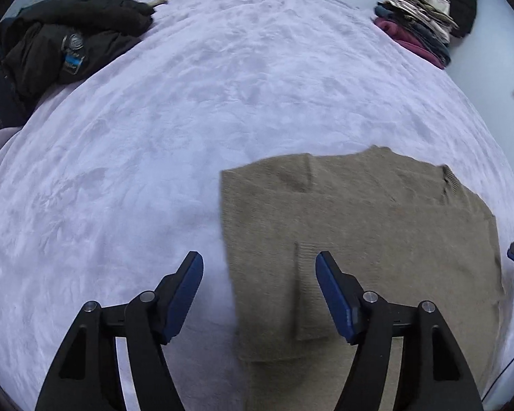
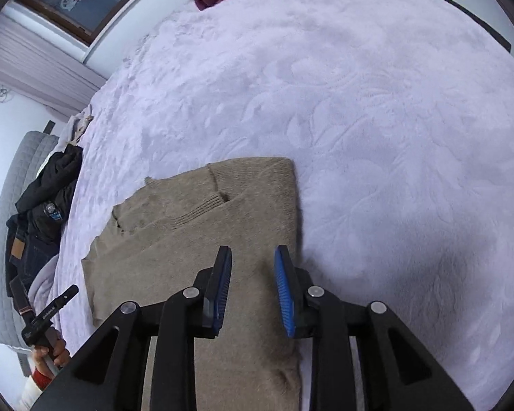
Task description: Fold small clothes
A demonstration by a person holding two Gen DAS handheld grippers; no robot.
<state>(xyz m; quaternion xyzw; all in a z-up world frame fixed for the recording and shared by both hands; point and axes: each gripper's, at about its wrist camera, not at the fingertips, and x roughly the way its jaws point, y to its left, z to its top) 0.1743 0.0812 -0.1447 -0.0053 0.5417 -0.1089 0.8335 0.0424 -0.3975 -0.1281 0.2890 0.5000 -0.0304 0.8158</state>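
Along the bottom of both wrist views the two grippers hung over a tan knitted sweater [image 1: 359,226] spread on a pale lilac bed [image 1: 154,171]. Left gripper [image 1: 259,263] had its jaws spread wide and grasping nothing, straddling the sweater's left edge at the lower centre of its frame. Right gripper [image 2: 253,257] had its jaws parted more narrowly, also released, above the sweater [image 2: 202,239] close to its right edge.

Both sleeves appeared already turned in over the body, leaving a rough rectangle that filled the lower right of the left view. By that look, the side folds were done and the lengthwise fold remained. The next move would likely call for each gripper to drop to the near hem, pinch through the thick knit layers, and carry the hem up toward the collar without dragging the sleeves loose.

Beyond the sweater the bed lay bare across the middle of each frame. Farther off, a heap of dark clothes [image 1: 62,44] sat at the upper left of the left view, and a stack of folded clothes [image 1: 421,30] at the upper right. Both were well apart from the sweater, so nothing seemed to block the fold.
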